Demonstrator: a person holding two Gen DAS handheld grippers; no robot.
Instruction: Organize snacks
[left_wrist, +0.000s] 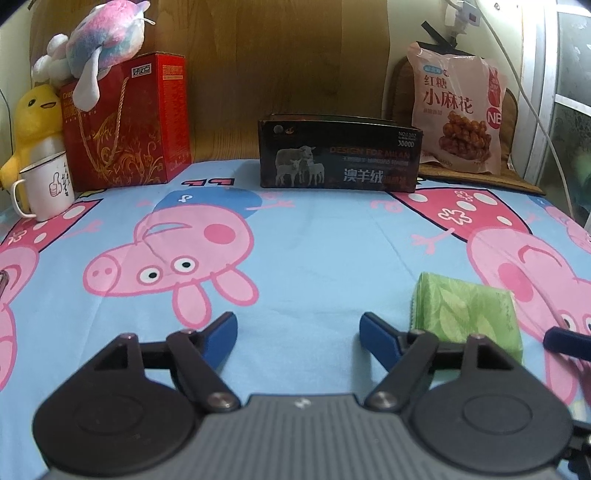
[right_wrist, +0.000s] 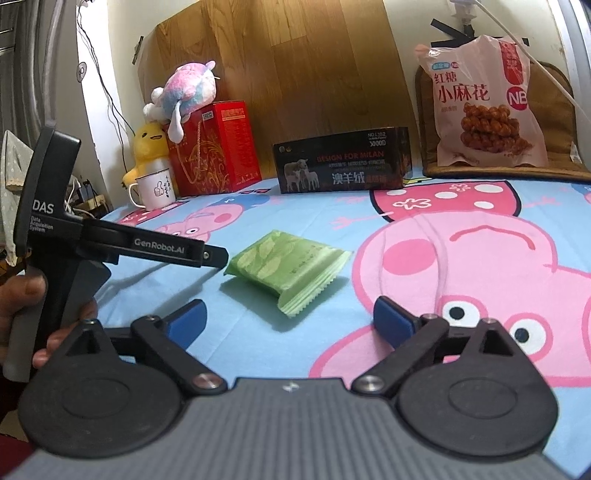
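Surface: bed sheet (left_wrist: 295, 236), blue w/ pink cartoon pigs, wood panel behind.
Green snack pack (right_wrist: 291, 269): flat on sheet, mid-front, just ahead of right tongs, beside left tongs' right finger.
Left tongs (left_wrist: 298, 332): spread wide, holding nothing, low over sheet.
Right tongs (right_wrist: 288, 319): spread wide, nothing gripped, pack not touching either finger.
Black box (left_wrist: 338, 155): far edge, center, open top.
Pink snack bag (left_wrist: 456, 110): upright, right of box, on brown mat.
Far left: red gift box (left_wrist: 127, 122), white mug (left_wrist: 46, 186), plush toys.

Green snack packet (right_wrist: 288, 271) flat on bedsheet (right_wrist: 369, 266)
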